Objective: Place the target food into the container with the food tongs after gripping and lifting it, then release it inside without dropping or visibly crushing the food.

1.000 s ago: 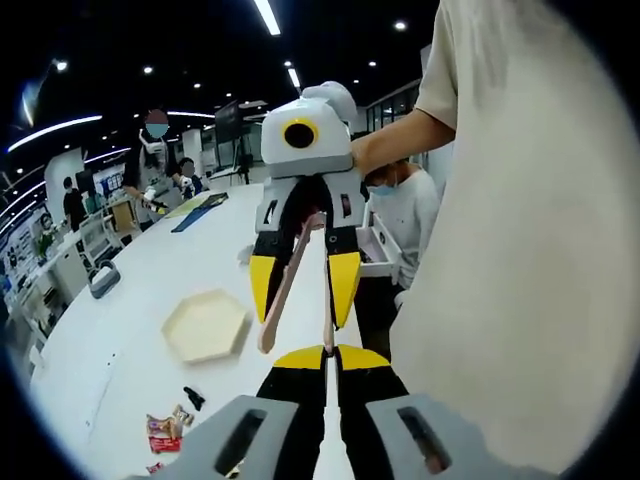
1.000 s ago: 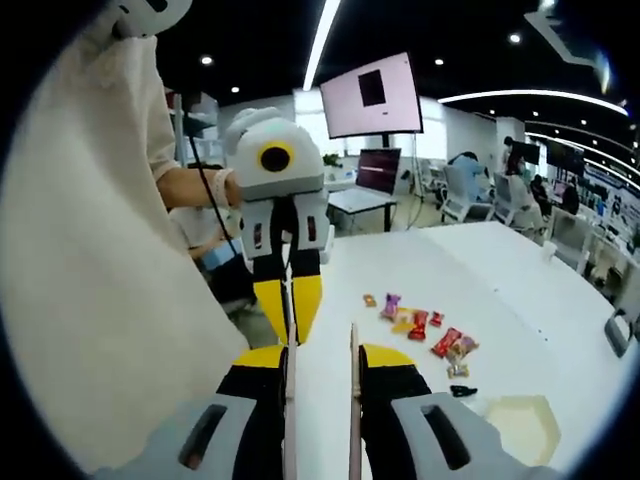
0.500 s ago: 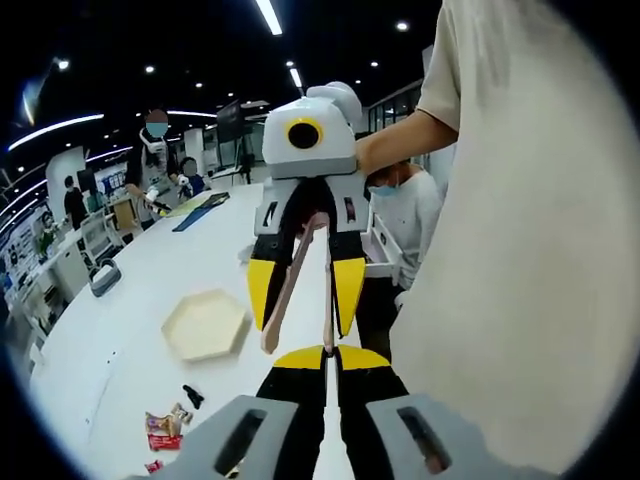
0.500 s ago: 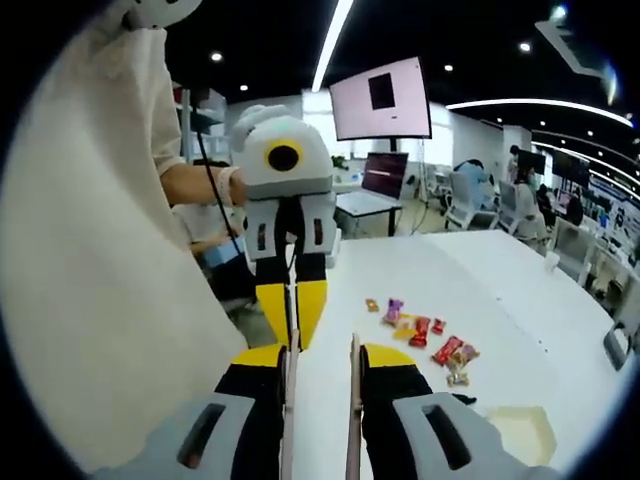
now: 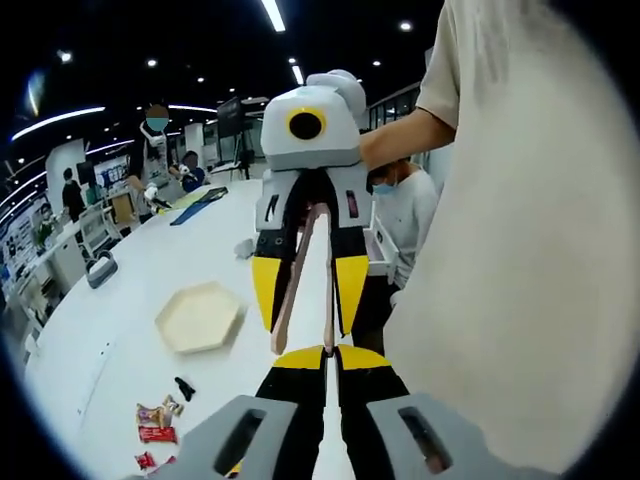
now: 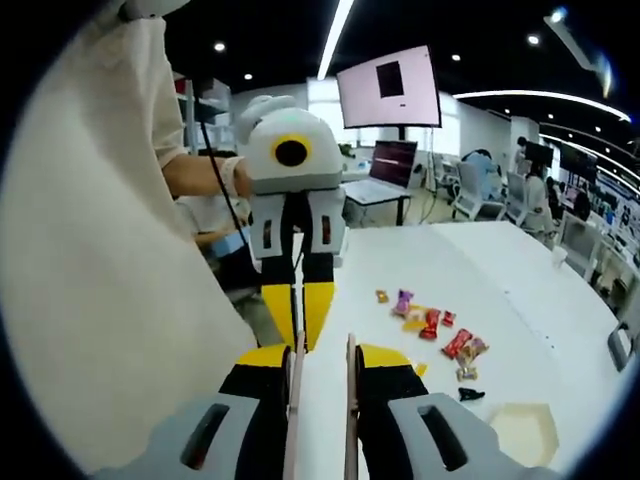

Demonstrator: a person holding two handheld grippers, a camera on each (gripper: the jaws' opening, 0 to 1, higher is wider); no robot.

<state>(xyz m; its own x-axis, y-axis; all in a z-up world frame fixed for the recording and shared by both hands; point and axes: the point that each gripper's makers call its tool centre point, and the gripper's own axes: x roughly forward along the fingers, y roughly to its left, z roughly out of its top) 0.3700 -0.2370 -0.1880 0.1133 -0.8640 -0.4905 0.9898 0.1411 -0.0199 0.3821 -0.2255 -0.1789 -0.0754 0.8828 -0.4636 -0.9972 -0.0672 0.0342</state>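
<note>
Ahead of the left gripper view, the right gripper (image 5: 306, 300) is facing me with the food tongs (image 5: 290, 290) clamped in its jaws, hinge end up by its body. The two arms are hanging apart, though the loose one is sitting a little closer to its partner than a second ago. My left gripper (image 5: 330, 360) is looking closed on the tip of the other arm. So I am still seating the tool, and no food is being lifted yet. On the white table (image 5: 120, 300) one hexagonal tray (image 5: 200, 316) is lying bare. Near it are one small dark item (image 5: 185, 388) and three or so of the wrapped sweets (image 5: 153, 420).

Along the right gripper view, the tongs (image 6: 350, 400) are rising between the right gripper (image 6: 325, 360) jaws, and their gap is narrowing slightly. The left gripper (image 6: 298, 315) is meeting one arm's tip. The wrapped sweets (image 6: 432, 322), about eight, are lying scattered on the table (image 6: 520, 300), apart from the single tray (image 6: 522, 432), with the dark item (image 6: 470, 394) between.
</note>
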